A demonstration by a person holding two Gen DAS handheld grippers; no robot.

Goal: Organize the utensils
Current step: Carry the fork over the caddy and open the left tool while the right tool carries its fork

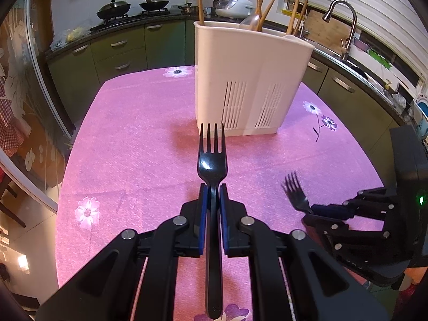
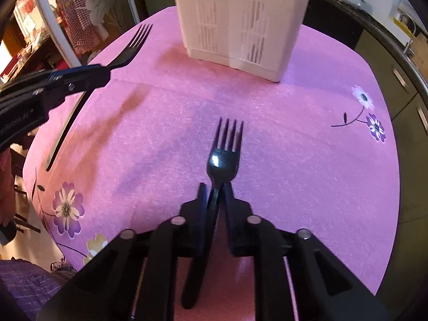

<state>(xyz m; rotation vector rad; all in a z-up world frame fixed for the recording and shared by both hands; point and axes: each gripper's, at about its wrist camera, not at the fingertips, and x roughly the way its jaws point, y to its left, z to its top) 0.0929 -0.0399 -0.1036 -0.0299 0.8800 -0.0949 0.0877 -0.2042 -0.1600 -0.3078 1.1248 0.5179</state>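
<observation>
My left gripper is shut on a black plastic fork, tines pointing at the white slotted utensil holder just ahead on the pink tablecloth. My right gripper is shut on a second black fork, held above the cloth in front of the holder. In the left wrist view the right gripper and its fork are at the right. In the right wrist view the left gripper and its fork are at the upper left. The holder contains wooden chopsticks and a spoon.
The pink flowered tablecloth covers a small table whose edges drop off left and right. Green kitchen cabinets, a stove with woks, a rice cooker and a sink faucet lie behind the table.
</observation>
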